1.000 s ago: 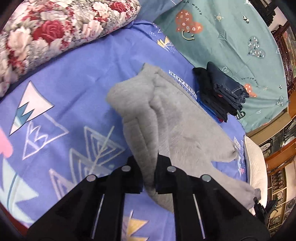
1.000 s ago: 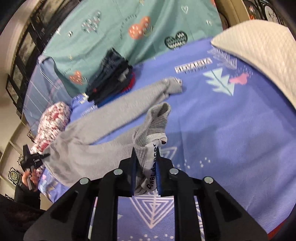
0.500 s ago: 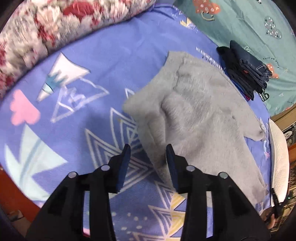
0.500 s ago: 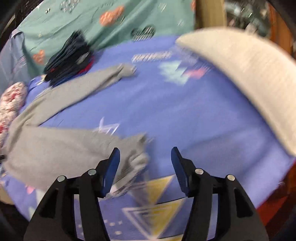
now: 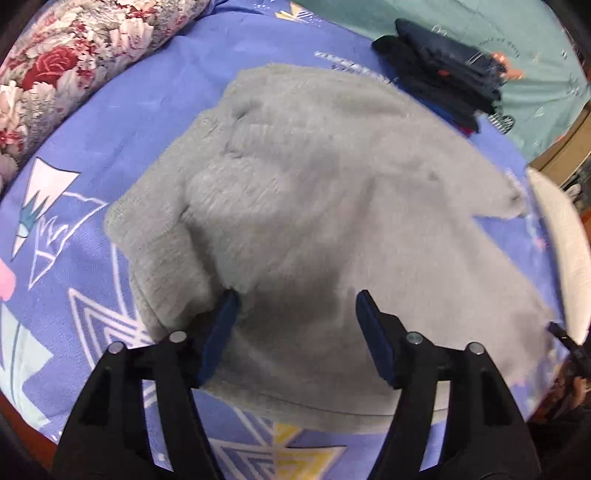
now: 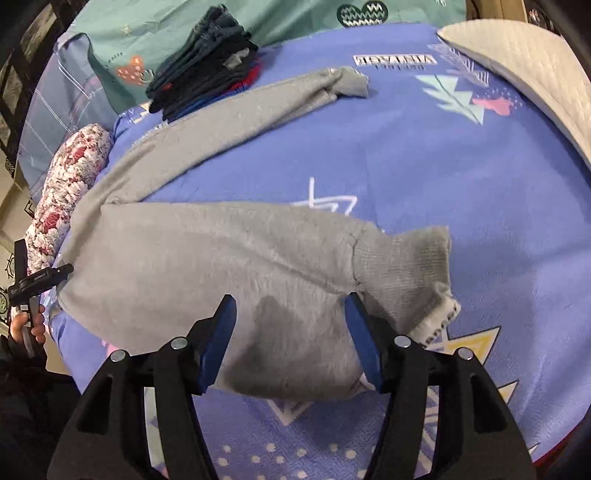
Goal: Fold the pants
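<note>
We found the grey sweatpants (image 6: pixel 207 254) spread flat on the blue patterned bedspread (image 6: pixel 424 177), legs apart in a V. One leg ran up toward the stack of dark folded clothes (image 6: pixel 207 55) and ended in a cuff just short of the printed lettering on the bedspread. The other leg lay nearer us, its ribbed cuff (image 6: pixel 410 273) turned up at the edge so a white lining showed. The waistband end (image 5: pixel 159 236) sat on the side toward the floral pillow (image 5: pixel 70 62), bunched into a soft ridge.

Our left gripper (image 5: pixel 295 317) hovered low over the seat of the pants with its blue-padded fingers (image 5: pixel 221 332) spread wide, holding nothing; the left pad appeared to brush the fabric beside the waistband ridge. Our right gripper (image 6: pixel 291 325) was likewise spread wide and empty, straddling the near leg just beside the ribbed cuff, and it cast a dark shadow on the cloth between its fingers.

A white quilted pillow (image 6: pixel 528 70) lay well apart from the pants, at the far side of the bedspread from the floral pillow. A teal printed sheet (image 6: pixel 295 18) lay beyond the folded stack.
</note>
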Tool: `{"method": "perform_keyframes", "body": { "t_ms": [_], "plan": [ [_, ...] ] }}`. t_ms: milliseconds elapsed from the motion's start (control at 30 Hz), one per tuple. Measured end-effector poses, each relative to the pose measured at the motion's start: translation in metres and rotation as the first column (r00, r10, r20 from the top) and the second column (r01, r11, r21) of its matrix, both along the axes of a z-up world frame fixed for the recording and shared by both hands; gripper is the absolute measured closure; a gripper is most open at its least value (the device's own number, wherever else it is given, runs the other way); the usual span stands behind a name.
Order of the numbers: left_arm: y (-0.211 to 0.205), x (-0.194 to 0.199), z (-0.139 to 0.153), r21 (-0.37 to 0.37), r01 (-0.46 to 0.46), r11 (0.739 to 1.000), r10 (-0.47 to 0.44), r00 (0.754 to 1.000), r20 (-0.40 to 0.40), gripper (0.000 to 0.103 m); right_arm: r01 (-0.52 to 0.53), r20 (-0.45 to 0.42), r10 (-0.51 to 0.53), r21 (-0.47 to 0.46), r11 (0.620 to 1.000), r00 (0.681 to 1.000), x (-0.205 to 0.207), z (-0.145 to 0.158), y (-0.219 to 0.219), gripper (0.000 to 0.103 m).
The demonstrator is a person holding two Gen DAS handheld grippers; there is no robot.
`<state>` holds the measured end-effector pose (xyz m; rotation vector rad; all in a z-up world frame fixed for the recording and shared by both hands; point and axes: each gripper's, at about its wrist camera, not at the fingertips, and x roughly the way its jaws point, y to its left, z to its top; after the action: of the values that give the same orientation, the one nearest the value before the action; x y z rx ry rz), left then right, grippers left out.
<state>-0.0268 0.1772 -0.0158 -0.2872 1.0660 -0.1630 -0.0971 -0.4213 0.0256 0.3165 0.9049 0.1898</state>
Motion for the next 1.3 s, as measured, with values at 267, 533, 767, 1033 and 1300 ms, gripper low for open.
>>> {"method": "perform_keyframes", "body": {
  "t_ms": [267,533,767,1033,1300],
  "plan": [
    [0.032,0.089,0.075,0.014,-0.069,0.997,0.066,0.984,0.168,0.017,-0.043,0.156,0.041,0.013,0.999,0.987,0.02,0.04,0.02,0.024],
    [0.026,0.235,0.035,0.129,0.069,0.989,-0.076,0.996,0.048,0.017,-0.057,0.106,0.056,0.014,0.998,0.993,0.045,0.032,0.036,0.024],
    [-0.006,0.262,-0.009,0.182,0.298,0.937,-0.288,0.954,-0.081,0.023,-0.033,0.072,0.033,-0.003,0.999,0.997,0.057,0.029,0.037,0.024],
    [-0.003,0.224,0.031,0.227,0.229,0.946,-0.258,0.96,0.106,0.081,-0.066,0.06,0.065,0.017,0.998,0.996,0.086,0.03,0.051,0.032],
    [-0.036,0.107,0.112,0.198,0.347,0.917,-0.396,0.857,0.33,0.082,-0.209,0.087,0.196,0.189,0.959,0.977,0.146,0.054,0.097,0.029]
  ]
}}
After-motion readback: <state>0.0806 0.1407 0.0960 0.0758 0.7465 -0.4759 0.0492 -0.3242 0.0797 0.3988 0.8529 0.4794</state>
